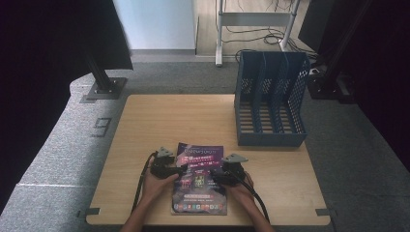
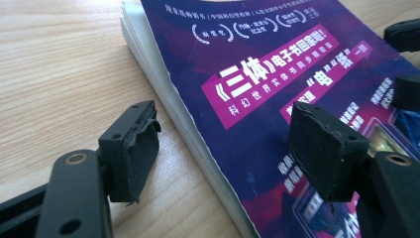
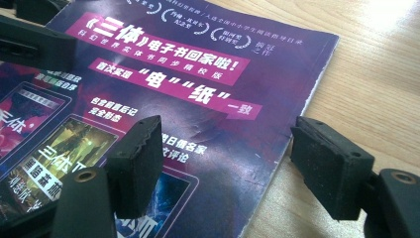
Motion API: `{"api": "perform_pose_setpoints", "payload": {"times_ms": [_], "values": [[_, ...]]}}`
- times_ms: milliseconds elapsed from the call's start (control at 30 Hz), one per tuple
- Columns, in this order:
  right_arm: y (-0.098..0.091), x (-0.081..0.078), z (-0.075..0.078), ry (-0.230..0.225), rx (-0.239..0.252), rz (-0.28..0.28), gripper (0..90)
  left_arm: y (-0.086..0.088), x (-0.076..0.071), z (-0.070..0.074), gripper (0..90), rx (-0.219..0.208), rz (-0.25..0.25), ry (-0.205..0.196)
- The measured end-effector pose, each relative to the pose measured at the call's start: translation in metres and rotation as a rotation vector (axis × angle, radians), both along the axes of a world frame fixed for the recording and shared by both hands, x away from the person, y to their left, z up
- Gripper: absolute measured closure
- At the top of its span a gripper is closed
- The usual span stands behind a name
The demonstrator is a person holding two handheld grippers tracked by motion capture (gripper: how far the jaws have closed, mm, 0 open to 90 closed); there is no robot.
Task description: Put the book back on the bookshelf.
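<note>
A magazine [image 1: 199, 179] with a purple cover and white Chinese print lies flat near the table's front edge. My left gripper [image 1: 181, 170] is at its left edge and my right gripper [image 1: 215, 175] at its right side, each held in a hand. In the left gripper view the magazine [image 2: 257, 74] runs between the open jaws of the left gripper [image 2: 225, 148]: one pad over bare wood, the other over the cover. In the right gripper view the right gripper [image 3: 225, 163] likewise stands open astride the right edge of the magazine [image 3: 198, 74]. No pad presses on it.
A blue file rack [image 1: 270, 104] with several upright compartments stands at the back right of the wooden table [image 1: 169, 121]. Black stand bases [image 1: 104, 89] sit on the grey floor beyond the table's far left corner. Cables trail from both grippers toward the front edge.
</note>
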State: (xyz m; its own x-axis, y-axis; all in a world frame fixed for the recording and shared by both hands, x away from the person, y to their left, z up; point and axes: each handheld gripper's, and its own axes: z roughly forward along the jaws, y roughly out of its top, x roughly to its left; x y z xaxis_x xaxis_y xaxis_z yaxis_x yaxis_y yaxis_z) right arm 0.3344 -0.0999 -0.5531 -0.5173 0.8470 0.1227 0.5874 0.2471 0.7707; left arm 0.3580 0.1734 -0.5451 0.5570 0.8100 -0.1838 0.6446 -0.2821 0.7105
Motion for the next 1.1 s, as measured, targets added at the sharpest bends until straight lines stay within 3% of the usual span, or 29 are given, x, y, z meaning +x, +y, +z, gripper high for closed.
{"api": "perform_pose_setpoints", "payload": {"times_ms": [300,500,700,800,1100], "values": [[0.001,-0.002,0.0,-0.019,-0.017,0.003,28.5,-0.004,-0.004,-0.001,27.5,-0.001,-0.01,-0.016],[0.001,-0.002,0.0,-0.017,-0.015,0.001,28.6,-0.008,-0.006,-0.002,27.0,-0.008,0.02,-0.019],[0.001,-0.001,0.0,-0.014,-0.014,-0.003,28.3,-0.007,-0.005,-0.001,27.4,-0.042,0.032,-0.005],[0.001,-0.001,0.0,-0.016,-0.015,-0.003,28.3,-0.005,-0.006,0.003,27.9,-0.075,0.034,-0.009],[0.001,-0.001,0.0,-0.016,-0.015,-0.003,28.4,-0.005,-0.009,0.009,29.3,-0.118,0.008,-0.022]]}}
